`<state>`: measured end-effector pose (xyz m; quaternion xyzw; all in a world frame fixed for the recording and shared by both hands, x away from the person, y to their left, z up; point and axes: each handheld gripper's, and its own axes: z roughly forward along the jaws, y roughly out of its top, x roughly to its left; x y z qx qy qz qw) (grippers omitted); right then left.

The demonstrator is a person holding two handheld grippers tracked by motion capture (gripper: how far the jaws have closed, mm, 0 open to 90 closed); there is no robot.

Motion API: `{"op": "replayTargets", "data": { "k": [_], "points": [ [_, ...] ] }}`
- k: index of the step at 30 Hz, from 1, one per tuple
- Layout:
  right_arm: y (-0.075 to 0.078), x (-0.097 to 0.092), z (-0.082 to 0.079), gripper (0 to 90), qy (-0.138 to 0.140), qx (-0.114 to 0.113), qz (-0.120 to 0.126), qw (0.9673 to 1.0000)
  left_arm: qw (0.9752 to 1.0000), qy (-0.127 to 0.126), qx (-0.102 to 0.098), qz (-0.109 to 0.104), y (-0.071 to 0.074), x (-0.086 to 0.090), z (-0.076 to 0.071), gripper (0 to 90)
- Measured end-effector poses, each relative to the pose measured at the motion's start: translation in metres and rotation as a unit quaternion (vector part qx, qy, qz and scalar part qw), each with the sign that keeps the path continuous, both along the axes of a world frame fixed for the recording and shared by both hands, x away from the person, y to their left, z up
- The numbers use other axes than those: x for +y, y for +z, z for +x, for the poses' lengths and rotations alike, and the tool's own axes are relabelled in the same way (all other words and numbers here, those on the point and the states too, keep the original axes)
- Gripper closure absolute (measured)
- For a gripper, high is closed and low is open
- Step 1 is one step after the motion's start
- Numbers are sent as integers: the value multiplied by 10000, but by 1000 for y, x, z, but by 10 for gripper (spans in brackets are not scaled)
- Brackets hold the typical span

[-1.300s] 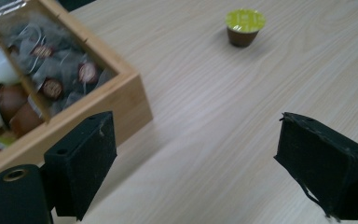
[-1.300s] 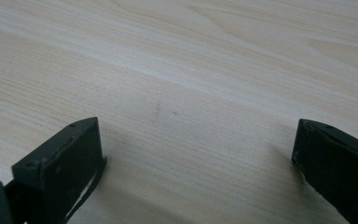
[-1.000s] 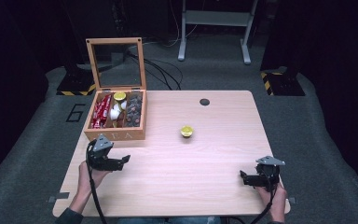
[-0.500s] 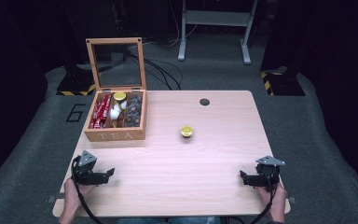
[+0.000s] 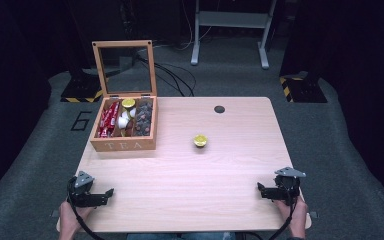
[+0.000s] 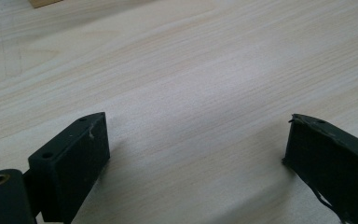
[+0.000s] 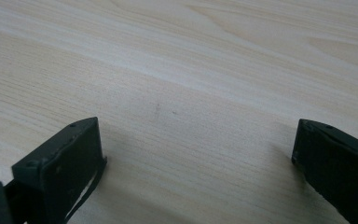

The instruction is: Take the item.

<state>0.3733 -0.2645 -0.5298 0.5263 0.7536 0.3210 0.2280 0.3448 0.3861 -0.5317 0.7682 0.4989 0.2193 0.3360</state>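
Observation:
A wooden tea box (image 5: 124,145) stands with its glass lid raised at the table's far left. It holds red packets, a yellow capsule, white pieces and dark capsules. A lone yellow capsule (image 5: 200,140) rests on the table (image 5: 180,175) near the middle. My left gripper (image 5: 108,196) lies low at the front left corner, open. Its jaws have just been opening, with bare wood between them in the left gripper view (image 6: 196,135). My right gripper (image 5: 260,191) sits at the front right, open over bare wood (image 7: 193,135).
A small dark round spot (image 5: 219,109) marks the table near its far edge. Grey carpet surrounds the table, with a metal stand (image 5: 230,30) and cables behind. A corner of the box (image 6: 44,3) peeks in at the top of the left gripper view.
My left gripper has drawn back from in front of the tea box to the front left corner and sunk toward the table. The right gripper has stayed put.

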Motion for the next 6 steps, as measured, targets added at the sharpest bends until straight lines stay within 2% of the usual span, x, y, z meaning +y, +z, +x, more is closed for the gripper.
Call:
{"op": "replayTargets", "data": {
  "k": [6],
  "points": [
    [0,-1,0,9,19,28,-8,10000,10000,-5,57,23,0,1,2,37]
  ]
}}
